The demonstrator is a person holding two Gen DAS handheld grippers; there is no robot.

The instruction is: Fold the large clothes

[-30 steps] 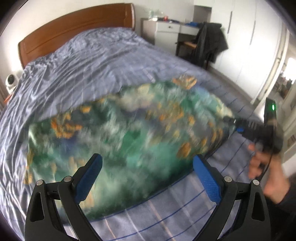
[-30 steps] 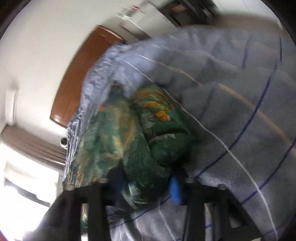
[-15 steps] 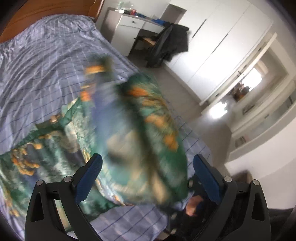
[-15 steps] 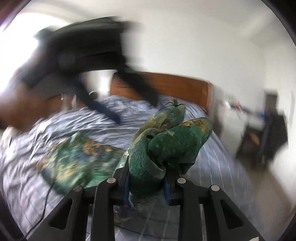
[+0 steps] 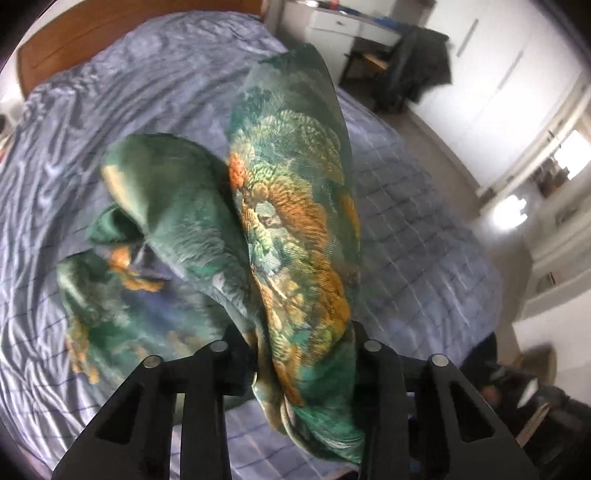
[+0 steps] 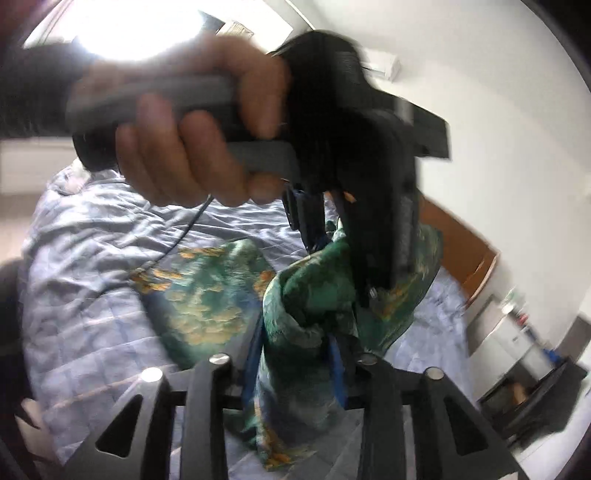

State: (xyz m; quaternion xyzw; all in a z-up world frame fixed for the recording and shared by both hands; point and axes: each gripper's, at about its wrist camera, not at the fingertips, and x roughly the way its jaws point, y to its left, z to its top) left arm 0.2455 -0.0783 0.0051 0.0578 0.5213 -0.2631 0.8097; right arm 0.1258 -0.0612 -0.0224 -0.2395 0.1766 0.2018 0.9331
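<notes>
A large green garment [image 5: 295, 206] with orange and blue print hangs bunched above the bed. Part of it still lies on the quilt [image 6: 207, 295]. My left gripper [image 5: 303, 343] points steeply down and its jaws are closing on a thick fold that fills the gap. In the right wrist view that left gripper [image 6: 332, 240] shows from outside, held by a hand [image 6: 177, 158], with cloth hanging from it. My right gripper [image 6: 295, 354] has its blue pads [image 6: 338, 369] on a gathered fold. Its jaws are opening, with the cloth still between them.
The bed wears a blue-grey checked quilt [image 5: 129, 92] with a wooden headboard [image 5: 92, 33] at the far end. Beyond the bed stand a white desk [image 5: 332, 26], a chair draped with a dark jacket [image 5: 424, 62] and white wardrobes [image 5: 517, 74]. Floor [image 5: 461, 177] runs along the bed's right side.
The garment went from flat on the bed to lifted and bunched. My right gripper rolled and carried its fold up to the left gripper, whose wide jaws have closed on the cloth.
</notes>
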